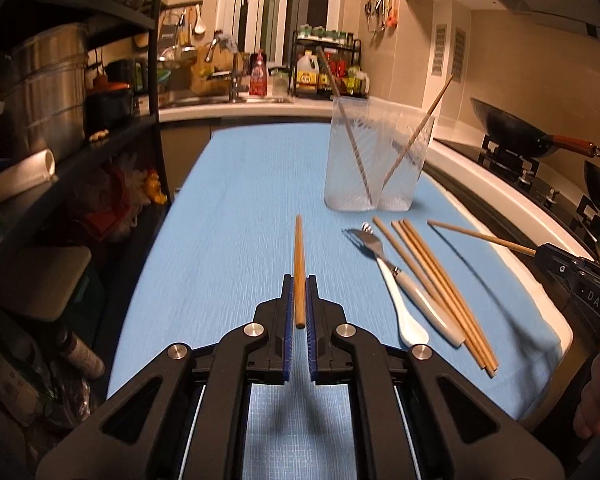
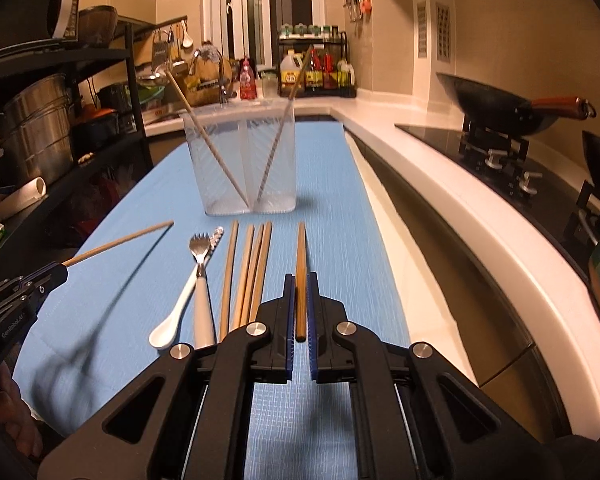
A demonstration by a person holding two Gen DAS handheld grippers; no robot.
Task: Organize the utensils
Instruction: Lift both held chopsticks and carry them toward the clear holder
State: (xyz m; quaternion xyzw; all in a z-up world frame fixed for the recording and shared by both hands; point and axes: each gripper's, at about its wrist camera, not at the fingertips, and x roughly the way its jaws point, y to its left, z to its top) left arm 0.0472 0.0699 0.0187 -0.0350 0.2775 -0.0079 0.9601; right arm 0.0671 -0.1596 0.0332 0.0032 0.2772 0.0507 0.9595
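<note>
Both grippers clenched on one chopstick each, lifted off the table (image 1: 228, 208): left gripper (image 1: 299, 280), right gripper (image 2: 299, 280); step: carrying to clear holder (image 2: 240, 160); next: tip upright, drop in; fork (image 2: 199, 256), spoon, four chopsticks remain.

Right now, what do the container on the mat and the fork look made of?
Container: clear plastic, probably; translucent, ribbed walls, chopsticks show through.
Fork: shiny metal head, glossy white handle, ceramic or plastic; I cannot tell which.
</note>
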